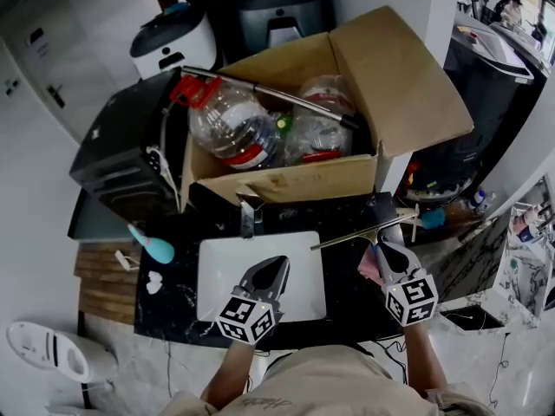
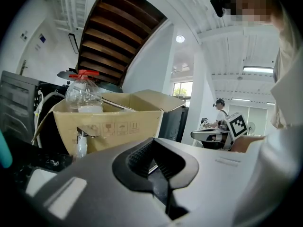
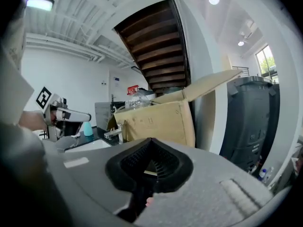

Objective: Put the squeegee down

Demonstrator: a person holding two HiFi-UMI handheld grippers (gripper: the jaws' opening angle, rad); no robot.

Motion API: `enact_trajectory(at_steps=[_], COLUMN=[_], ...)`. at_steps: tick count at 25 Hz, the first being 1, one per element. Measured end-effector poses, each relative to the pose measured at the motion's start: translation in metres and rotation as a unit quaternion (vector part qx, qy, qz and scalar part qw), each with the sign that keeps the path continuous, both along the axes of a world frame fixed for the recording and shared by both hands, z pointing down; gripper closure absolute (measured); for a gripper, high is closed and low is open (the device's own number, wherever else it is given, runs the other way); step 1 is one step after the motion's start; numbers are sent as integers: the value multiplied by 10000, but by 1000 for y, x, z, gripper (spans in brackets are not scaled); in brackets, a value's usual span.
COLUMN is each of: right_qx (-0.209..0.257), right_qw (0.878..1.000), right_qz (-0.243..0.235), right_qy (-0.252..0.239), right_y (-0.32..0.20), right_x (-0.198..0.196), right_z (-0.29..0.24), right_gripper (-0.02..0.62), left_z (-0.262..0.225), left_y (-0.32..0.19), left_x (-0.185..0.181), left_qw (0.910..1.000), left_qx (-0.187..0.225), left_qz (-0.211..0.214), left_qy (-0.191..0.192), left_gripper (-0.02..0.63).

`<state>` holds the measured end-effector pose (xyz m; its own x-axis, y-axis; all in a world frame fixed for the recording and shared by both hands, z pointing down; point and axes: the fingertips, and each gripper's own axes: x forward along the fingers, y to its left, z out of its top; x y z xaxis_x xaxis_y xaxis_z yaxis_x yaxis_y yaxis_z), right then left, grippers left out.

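The squeegee (image 1: 364, 232), a thin metal blade with a teal handle (image 1: 432, 218), lies across the black counter (image 1: 347, 293) from the right corner of the white sink (image 1: 260, 280) towards the right. My right gripper (image 1: 381, 246) hovers just in front of the blade, shut, holding nothing; in the right gripper view its jaws (image 3: 150, 168) are closed and empty. Over the sink's near edge my left gripper (image 1: 277, 263) is shut with nothing in it, as the left gripper view (image 2: 154, 163) also shows. Whether the right fingertips touch the blade I cannot tell.
An open cardboard box (image 1: 347, 85) with large plastic bottles (image 1: 234, 124) and a long rod stands behind the faucet (image 1: 249, 217). A teal brush (image 1: 156, 249) lies at the counter's left, a pink cloth (image 1: 368, 267) under my right gripper. A black appliance (image 1: 130, 150) stands left.
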<state>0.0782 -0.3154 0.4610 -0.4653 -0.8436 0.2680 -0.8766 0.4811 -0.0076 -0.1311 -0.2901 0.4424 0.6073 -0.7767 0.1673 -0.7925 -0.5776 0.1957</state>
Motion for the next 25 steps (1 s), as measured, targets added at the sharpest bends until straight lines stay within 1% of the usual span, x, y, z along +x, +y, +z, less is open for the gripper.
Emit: enact_trajectory(at_steps=[6,10,13,17,25], right_qx=[466,744,823,903,903], right_qw=[9987,9968,9957,9951,9949], right_qz=[-133,-104,-107,-127,-285], right_qy=[-147,-282,-401,-380,-360], right_y=[10,15,16,19,23], right_x=[-6,-4,-5,-6,-15], right_z=[-45,-74,-87,-92,-93], right_gripper=[594,594,594,594,594], left_z=[-21,-42,-57,-69,-77], left_y=[-5,-9,-10,-7,-5], left_x=[0,-6,-10,-12,-19], left_qw=[9995,9984,9970,9954,9943], left_qx=[298,557,762,941,1024], left_qz=[59,-29,-59,-84,-193], left_qy=[34,78,92,138,226], left_gripper=[592,592,592,592,592])
